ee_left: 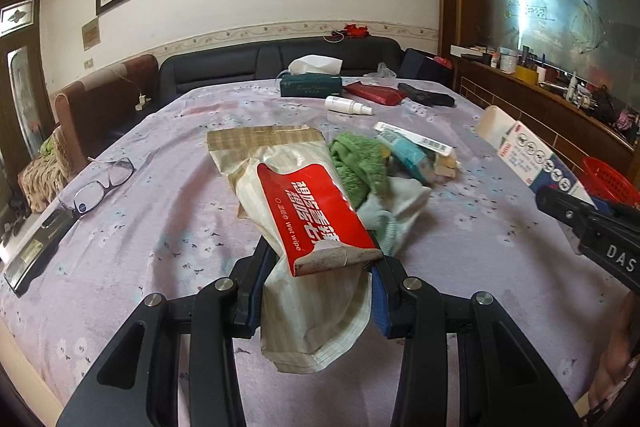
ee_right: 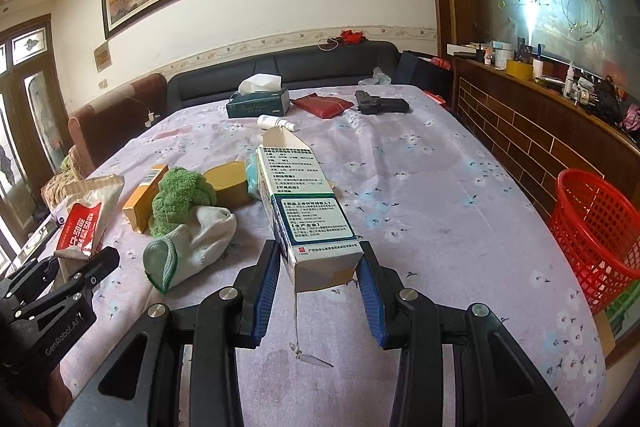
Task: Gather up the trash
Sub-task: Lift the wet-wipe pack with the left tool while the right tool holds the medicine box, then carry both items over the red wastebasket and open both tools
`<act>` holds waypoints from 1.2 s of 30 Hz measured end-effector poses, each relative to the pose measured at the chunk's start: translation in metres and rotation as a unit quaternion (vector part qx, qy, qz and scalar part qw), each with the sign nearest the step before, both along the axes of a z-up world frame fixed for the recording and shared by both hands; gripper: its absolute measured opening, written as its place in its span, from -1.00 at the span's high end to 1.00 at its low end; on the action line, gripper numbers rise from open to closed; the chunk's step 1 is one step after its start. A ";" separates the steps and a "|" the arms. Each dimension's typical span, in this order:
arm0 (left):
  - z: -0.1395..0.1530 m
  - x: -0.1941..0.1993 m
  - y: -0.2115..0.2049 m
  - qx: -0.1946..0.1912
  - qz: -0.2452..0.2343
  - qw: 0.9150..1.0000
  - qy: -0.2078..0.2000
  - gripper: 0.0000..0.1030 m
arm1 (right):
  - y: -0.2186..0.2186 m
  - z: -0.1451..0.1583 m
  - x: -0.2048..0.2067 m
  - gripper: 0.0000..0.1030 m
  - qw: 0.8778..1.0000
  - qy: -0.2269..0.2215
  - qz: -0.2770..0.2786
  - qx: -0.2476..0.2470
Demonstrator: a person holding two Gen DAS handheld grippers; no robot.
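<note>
Both pickups look done: the left tool [ee_left: 320, 275] is clamped on the wet-wipe packet [ee_left: 304, 203], the right tool [ee_right: 318, 275] on the medicine box [ee_right: 308, 211], both left of the red basket [ee_right: 596, 239]. Next, carry each over its rim and release.

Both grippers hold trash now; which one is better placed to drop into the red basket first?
Right. The right gripper holds the box, and the basket sits off its right side. The left gripper, holding the wipes pack, is farther away.
</note>
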State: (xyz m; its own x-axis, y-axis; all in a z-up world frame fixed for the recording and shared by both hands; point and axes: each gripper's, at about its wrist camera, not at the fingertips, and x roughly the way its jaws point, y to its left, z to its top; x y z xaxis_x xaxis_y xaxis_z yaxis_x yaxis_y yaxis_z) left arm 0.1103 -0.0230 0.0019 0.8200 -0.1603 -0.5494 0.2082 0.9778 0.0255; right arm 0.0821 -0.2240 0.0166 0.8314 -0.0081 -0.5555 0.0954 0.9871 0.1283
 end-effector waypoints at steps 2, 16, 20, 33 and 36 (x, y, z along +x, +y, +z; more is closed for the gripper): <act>0.002 -0.004 -0.004 0.001 -0.006 1.000 0.000 0.22 | 0.000 0.001 -0.002 0.19 1.000 -0.002 0.003 0.004; 0.032 -0.014 -0.061 -0.003 -0.083 0.997 0.006 0.22 | -0.048 0.010 -0.023 0.19 0.998 -0.017 -0.018 0.052; 0.041 -0.013 -0.088 -0.010 -0.117 0.993 0.013 0.22 | -0.080 0.017 -0.037 0.19 0.996 -0.031 -0.045 0.067; 0.059 -0.016 -0.242 -0.007 -0.287 0.956 0.055 0.22 | -0.229 0.023 -0.091 0.18 0.980 -0.038 -0.171 0.097; 0.058 -0.017 -0.281 -0.011 -0.322 0.944 0.069 0.22 | -0.266 0.023 -0.098 0.18 0.975 -0.026 -0.196 0.100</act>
State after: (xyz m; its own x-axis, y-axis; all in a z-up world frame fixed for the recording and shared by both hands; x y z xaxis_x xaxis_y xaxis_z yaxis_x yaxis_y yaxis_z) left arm 0.0936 -0.3044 0.0600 0.4694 -0.6135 -0.6350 0.7598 0.6471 -0.0635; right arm -0.0160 -0.4902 0.0396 0.8126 -0.2275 -0.5365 0.4494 0.8308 0.3284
